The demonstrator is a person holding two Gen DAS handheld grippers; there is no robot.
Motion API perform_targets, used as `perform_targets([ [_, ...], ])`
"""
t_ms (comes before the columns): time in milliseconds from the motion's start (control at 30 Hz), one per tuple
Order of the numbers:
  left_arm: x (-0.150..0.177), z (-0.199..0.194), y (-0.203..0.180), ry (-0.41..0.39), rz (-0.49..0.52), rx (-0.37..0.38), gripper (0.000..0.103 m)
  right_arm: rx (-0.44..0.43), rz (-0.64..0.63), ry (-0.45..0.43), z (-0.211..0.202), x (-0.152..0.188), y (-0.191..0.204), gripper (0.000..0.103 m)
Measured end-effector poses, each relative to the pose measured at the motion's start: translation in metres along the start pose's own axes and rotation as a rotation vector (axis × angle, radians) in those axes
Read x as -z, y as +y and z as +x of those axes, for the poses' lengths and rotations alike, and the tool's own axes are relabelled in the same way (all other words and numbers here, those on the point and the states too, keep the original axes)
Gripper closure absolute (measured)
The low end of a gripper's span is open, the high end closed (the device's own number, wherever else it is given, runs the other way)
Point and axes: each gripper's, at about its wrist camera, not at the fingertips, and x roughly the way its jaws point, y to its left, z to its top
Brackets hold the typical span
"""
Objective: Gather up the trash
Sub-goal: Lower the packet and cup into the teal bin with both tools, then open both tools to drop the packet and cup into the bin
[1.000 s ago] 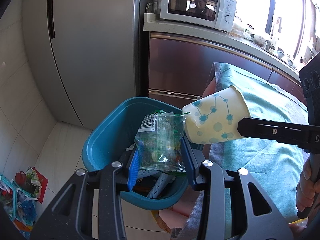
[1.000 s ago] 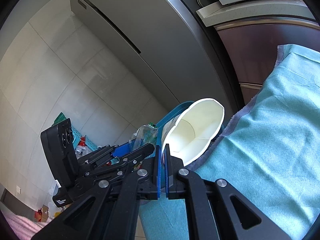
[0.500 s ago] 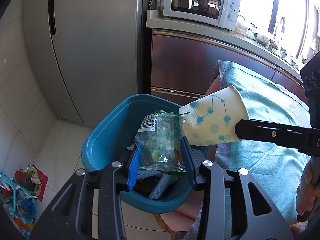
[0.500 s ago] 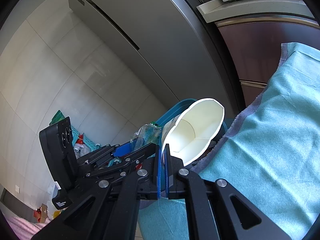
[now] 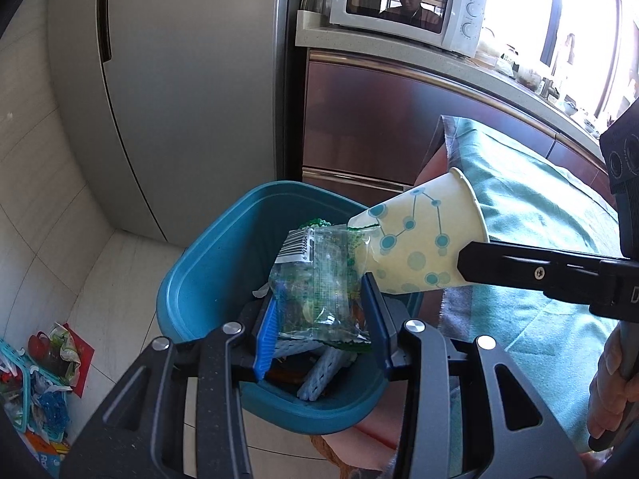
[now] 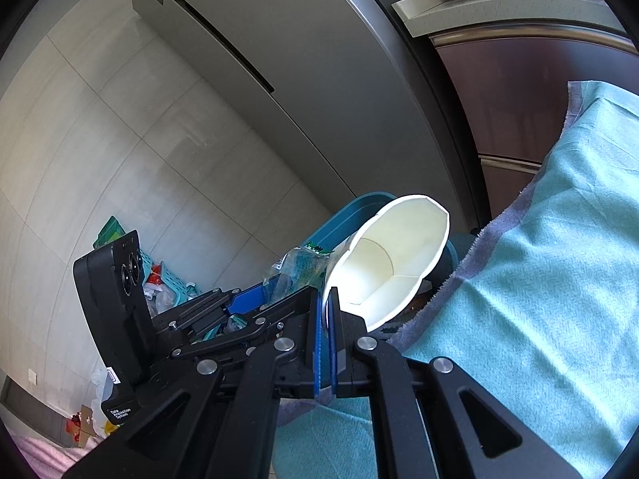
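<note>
My left gripper (image 5: 323, 307) is shut on a clear plastic wrapper (image 5: 315, 279) with a barcode and holds it over the open teal trash bin (image 5: 207, 279). My right gripper (image 6: 328, 311) is shut on the rim of a white paper cup (image 6: 391, 255) with blue dots. The cup (image 5: 423, 239) lies on its side just right of the wrapper, its base over the bin's right rim. The bin (image 6: 351, 209) holds several pieces of pale trash. The left gripper (image 6: 247, 299) shows left of the cup in the right wrist view.
A teal cloth (image 5: 531, 231) covers the table right of the bin. A steel fridge (image 5: 179, 72) and brown cabinets (image 5: 379, 127) with a microwave (image 5: 403, 4) stand behind. A basket of litter (image 5: 36, 379) sits on the tiled floor at left.
Both grippers have moved slightly toward the bin, holding the wrapper and the cup. The view has tilted up a little, and the grips are the same.
</note>
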Motion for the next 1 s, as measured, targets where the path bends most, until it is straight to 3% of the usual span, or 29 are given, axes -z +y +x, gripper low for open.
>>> perform_targets([
  [1000, 0.005, 0.04, 0.012, 0.076, -0.062, 0.009, 0.062, 0.054, -0.012, 0.093, 0.047, -0.012, 0.005, 0.097],
])
